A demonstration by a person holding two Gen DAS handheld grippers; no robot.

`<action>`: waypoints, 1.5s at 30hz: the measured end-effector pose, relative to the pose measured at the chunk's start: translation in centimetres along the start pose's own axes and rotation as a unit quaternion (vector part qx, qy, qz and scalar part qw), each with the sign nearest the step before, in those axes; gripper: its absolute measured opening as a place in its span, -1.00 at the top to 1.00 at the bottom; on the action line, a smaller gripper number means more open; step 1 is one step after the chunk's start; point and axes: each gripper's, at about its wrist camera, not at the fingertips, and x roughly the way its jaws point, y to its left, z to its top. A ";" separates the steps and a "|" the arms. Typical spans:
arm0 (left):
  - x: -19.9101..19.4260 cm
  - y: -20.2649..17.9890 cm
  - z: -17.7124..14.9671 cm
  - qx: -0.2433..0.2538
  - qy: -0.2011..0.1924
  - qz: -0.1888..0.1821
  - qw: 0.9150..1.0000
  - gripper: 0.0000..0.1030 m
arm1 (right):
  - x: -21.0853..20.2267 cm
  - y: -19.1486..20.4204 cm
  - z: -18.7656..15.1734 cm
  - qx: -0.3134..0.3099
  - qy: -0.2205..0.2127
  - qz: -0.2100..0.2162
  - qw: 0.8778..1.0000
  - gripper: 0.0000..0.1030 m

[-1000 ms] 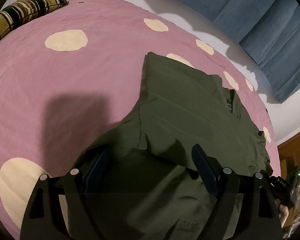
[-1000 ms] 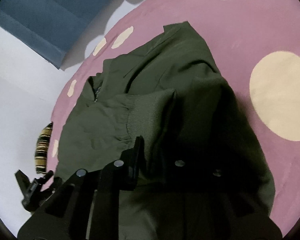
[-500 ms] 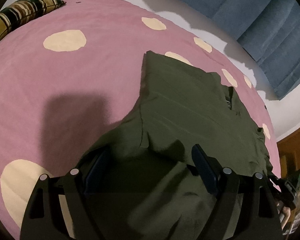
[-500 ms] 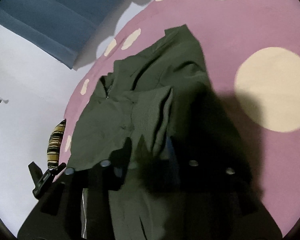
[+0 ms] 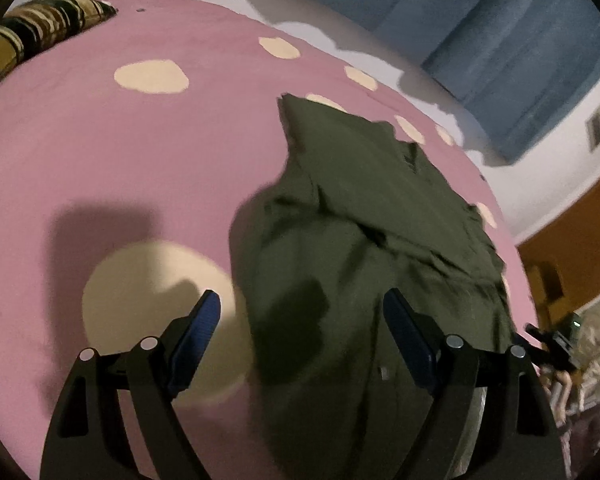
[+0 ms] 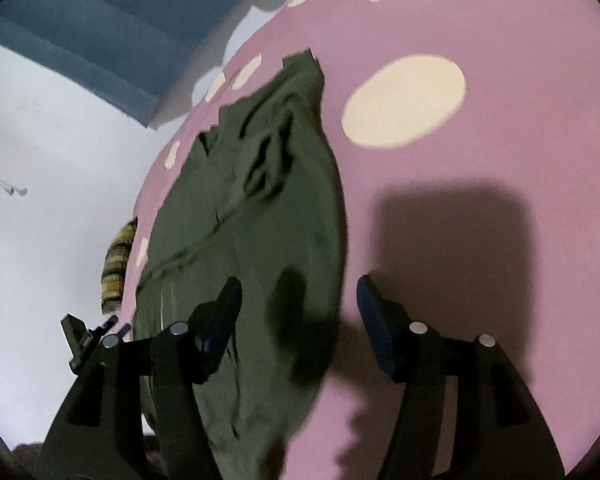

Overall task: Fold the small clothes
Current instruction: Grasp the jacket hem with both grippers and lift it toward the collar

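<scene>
jacket (image 5: pixel 380 240) near hem: cut off by frame | folds blurred | striped pillow (image 5: pixel 32 40): cropped

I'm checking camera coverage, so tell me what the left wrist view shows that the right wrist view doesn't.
Only the left wrist view shows the orange-brown wall and the open left gripper. Only the right wrist view shows the right gripper, its jaws opening with nothing between them. Both show the dark green garment on the pink spotted bedspread, the striped pillow and the blue curtain.

The right claw (image 6: pixel 298 312) has let go of the green jacket (image 6: pixel 252 216), its jaws opening, pulled back.
</scene>
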 end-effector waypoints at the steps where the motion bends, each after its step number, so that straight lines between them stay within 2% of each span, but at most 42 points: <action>1: -0.2 0.0 -0.4 0.001 0.005 -0.008 1.000 -0.60 | -0.1 -0.1 -0.5 -0.002 0.005 -0.001 1.000 -0.15; 9: -1.4 0.0 -4.3 0.028 0.057 -0.075 0.995 -0.61 | -0.2 0.5 -3.4 -0.030 0.056 0.058 0.996 -0.16; 14: -0.1 0.0 -6.2 0.022 0.116 -0.119 0.986 -0.61 | -0.1 0.7 -4.8 -0.042 0.087 0.096 0.991 -0.16; 16: -0.2 -0.4 -6.8 0.034 0.109 -0.121 0.986 -0.63 | -0.2 1.0 -5.3 -0.051 0.099 0.110 0.988 -0.16; 20: 0.1 -0.8 -7.1 0.036 0.120 -0.146 0.981 -0.66 | -0.3 1.4 -6.4 -0.069 0.125 0.133 0.981 -0.16; 23: 0.5 -0.9 -7.5 0.020 0.143 -0.190 0.971 -0.66 | -0.1 2.2 -7.5 -0.093 0.154 0.149 0.972 -0.16; 26: 0.5 -1.2 -7.9 0.023 0.135 -0.198 0.971 -0.66 | 0.5 3.3 -8.4 -0.116 0.175 0.154 0.965 -0.16; 29: 0.8 -1.6 -8.0 0.013 0.139 -0.204 0.969 -0.63 | 0.8 3.9 -8.6 -0.120 0.177 0.159 0.964 -0.16; 31: 0.7 -1.7 -8.2 0.019 0.135 -0.189 0.972 -0.50 | 0.9 4.3 -8.6 -0.130 0.177 0.152 0.964 -0.06; 33: 0.4 -1.9 -8.4 0.033 0.131 -0.163 0.977 -0.19 | 1.2 4.8 -8.7 -0.143 0.177 0.132 0.965 0.16; 35: 0.5 -1.7 -8.3 0.029 0.132 -0.142 0.981 0.10 | 1.4 4.7 -8.6 -0.145 0.172 0.117 0.967 0.52; 38: 0.4 -1.0 -8.1 0.016 0.136 -0.130 0.982 0.35 | 1.3 4.3 -8.7 -0.137 0.167 0.119 0.969 0.59; 40: 0.2 -1.0 -8.0 0.018 0.139 -0.126 0.982 0.41 | 1.1 4.7 -8.9 -0.141 0.160 0.118 0.970 0.63; 43: -0.5 -1.6 -7.7 0.034 0.131 -0.120 0.983 0.57 | 0.2 4.2 -8.4 -0.129 0.145 0.146 0.970 0.67; 45: -0.8 -1.8 -7.4 0.033 0.124 -0.129 0.983 0.64 | -0.2 4.1 -8.2 -0.121 0.134 0.166 0.970 0.67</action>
